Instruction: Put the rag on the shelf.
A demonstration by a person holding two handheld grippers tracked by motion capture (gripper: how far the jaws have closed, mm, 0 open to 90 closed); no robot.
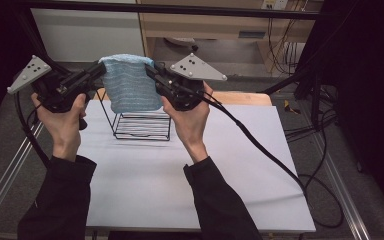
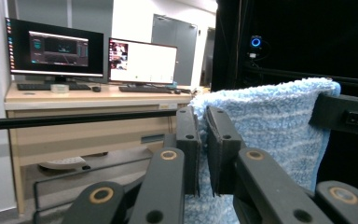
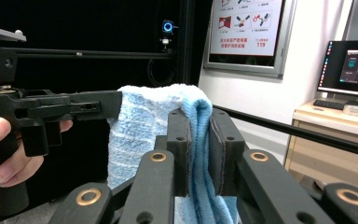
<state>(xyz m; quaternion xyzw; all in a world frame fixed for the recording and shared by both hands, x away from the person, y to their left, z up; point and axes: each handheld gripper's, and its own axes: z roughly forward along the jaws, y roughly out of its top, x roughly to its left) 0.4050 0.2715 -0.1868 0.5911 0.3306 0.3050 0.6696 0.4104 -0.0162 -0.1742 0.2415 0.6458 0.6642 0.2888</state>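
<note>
1. Towel (image 1: 130, 82), light blue and fluffy, hangs stretched between the two grippers above the far part of the table (image 1: 240, 170), its top edge running left to right.

2. Left gripper (image 1: 99, 70) is clenched on the towel's left top corner; in the left gripper view the black jaws pinch a fold of blue terry cloth (image 2: 270, 126), with the other gripper's jaw at the cloth's far corner.

3. Right gripper (image 1: 149, 70) is likewise clamped on the right top corner; the right gripper view shows the folded edge of the towel (image 3: 198, 154) squeezed between its jaws.

4. Wire rack (image 1: 142, 125), black and open-framed, stands on the white table surface directly under the hanging towel. The towel's lower edge overlaps the rack's top in the high view; whether it touches the wire I cannot tell.

5. The relation that matters, as I judge it: the towel's long top edge runs parallel to the rack's upper span, with the rack below and slightly nearer than the grippers. Both hands sit about equally near it, one at each end, so a level lowering would likely drape the cloth over the rack.
</note>
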